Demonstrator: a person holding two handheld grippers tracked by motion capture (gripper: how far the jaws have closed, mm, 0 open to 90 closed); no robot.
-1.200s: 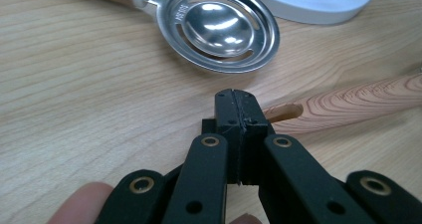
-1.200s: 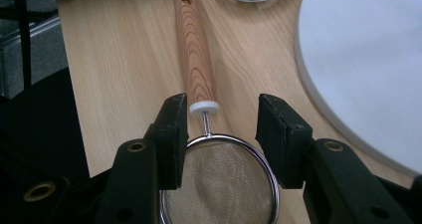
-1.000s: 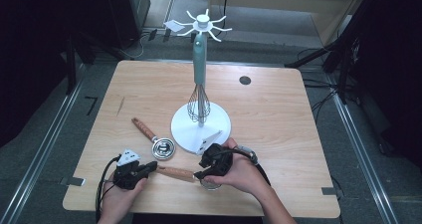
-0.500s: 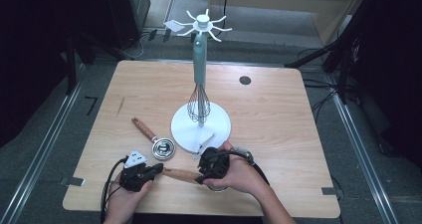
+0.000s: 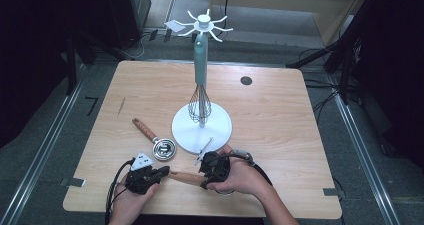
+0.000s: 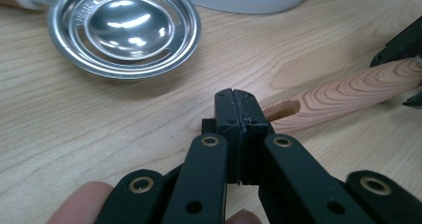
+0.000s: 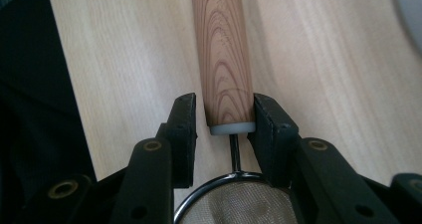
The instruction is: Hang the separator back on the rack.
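Right claw (image 7: 224, 129): jaws partway apart and just been closing, set on either side of the lower end of the strainer's wooden handle (image 7: 222, 59). Right jaw against the wood; a thin gap on the left side, so contact there cannot be told. Handle sits between the jaws just above its grey collar; the mesh bowl (image 7: 234, 201) of the strainer lies beneath the claw.

Left claw (image 6: 238, 109): jaws pressed together, nothing between them. Its tip rests at the free end of the same handle, by the hanging hole, near or touching it.

The strainer lies flat on the table (image 5: 300, 135), near the front edge, between the two hands. A metal egg separator (image 6: 124, 27) lies just beyond, beside the white stand base (image 5: 202, 130).
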